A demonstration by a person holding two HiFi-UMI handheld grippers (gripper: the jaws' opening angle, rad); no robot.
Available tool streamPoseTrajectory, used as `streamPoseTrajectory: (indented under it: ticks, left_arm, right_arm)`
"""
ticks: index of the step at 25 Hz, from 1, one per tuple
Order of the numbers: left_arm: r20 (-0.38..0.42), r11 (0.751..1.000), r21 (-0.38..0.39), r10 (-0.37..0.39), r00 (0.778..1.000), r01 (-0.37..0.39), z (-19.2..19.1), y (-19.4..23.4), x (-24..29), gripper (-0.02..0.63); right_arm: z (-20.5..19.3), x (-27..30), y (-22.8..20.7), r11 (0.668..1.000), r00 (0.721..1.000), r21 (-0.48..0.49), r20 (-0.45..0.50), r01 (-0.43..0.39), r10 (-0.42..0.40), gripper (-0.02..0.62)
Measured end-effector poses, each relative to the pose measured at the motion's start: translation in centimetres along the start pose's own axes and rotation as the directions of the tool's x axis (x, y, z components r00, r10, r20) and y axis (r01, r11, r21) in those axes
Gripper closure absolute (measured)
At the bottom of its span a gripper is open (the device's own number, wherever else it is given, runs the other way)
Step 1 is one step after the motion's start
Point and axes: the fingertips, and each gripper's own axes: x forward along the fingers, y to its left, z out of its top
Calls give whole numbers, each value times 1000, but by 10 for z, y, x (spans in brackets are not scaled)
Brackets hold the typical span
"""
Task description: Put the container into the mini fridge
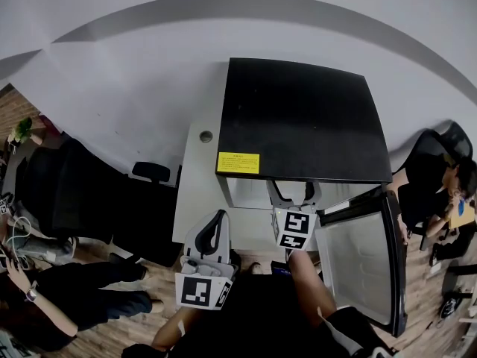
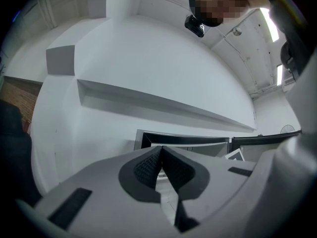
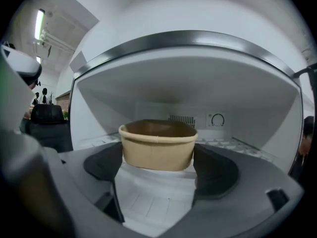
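We have the tan container (image 3: 158,144) inside the mini fridge (image 1: 298,118), open top up, low over the white fridge floor. The right gripper (image 3: 159,168) grasps it, dark pads (image 3: 105,163) pressed against both of its sides. Behind it on the back wall we see a round dial (image 3: 217,120). From the head view, that right gripper (image 1: 293,194) reaches into the fridge opening; the container itself is hidden there. The fridge stands at the front right corner of the white tabletop (image 1: 197,177), a yellow label (image 1: 238,162) on its front, its door (image 1: 365,267) swung open to the right. Over by the tabletop's front edge, left of the opening, the left gripper (image 1: 216,231) hovers. Its own view shows the left gripper (image 2: 161,165) clenched, jaws together on nothing.
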Motion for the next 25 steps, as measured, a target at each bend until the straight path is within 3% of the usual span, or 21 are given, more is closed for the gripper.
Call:
streamPoseTrajectory:
  ticks: [14, 22, 24, 25]
  left_arm:
    - [10, 1000, 11, 17, 1000, -17, 4, -13, -15, 597]
    - [8, 999, 33, 42, 999, -43, 9, -45, -44, 597]
    - [2, 998, 34, 57, 998, -57, 7, -52, -56, 597]
    - [-3, 997, 34, 63, 998, -62, 6, -56, -61, 597]
  right_arm:
    - [-5, -14, -1, 997, 997, 36, -39, -66, 67, 135]
    - [10, -73, 0, 987, 988, 63, 56, -145, 141, 141]
    - [12, -92, -4, 988, 989, 72, 76, -135, 130, 188]
    - [12, -102, -8, 990, 990, 80, 89, -119, 112, 307]
